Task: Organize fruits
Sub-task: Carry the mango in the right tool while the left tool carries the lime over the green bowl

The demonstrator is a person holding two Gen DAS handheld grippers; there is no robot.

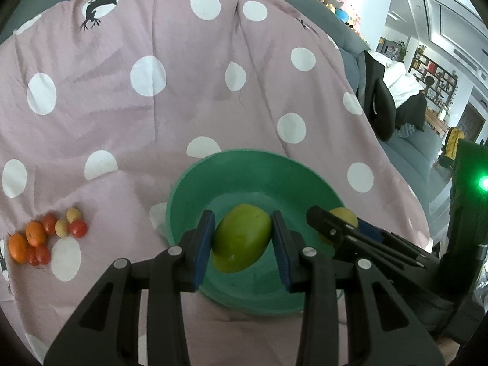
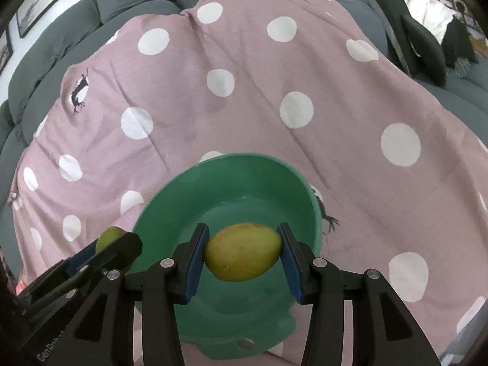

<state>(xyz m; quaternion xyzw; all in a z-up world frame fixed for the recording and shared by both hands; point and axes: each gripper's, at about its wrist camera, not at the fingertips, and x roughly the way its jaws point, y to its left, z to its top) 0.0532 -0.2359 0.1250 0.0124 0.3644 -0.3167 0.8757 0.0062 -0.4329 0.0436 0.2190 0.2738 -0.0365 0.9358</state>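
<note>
Spotted pink sheet [image 1: 183, 122], small fruits [image 1: 45, 238] aside, both hand-held grippers grasping mangoes over bowl [image 1: 213, 177]

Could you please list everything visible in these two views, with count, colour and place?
green mango: one, green, held over the bowl in the left tongs
yellow mango: one, yellow, held over the bowl in the right tongs
bowl: one, green, on the cloth
small fruits: about ten, orange, red and pale yellow, clustered left of the bowl
cloth: one, pink with white dots, over a grey sofa
left tongs: black, blue pads
right tongs: black, blue pads
</note>
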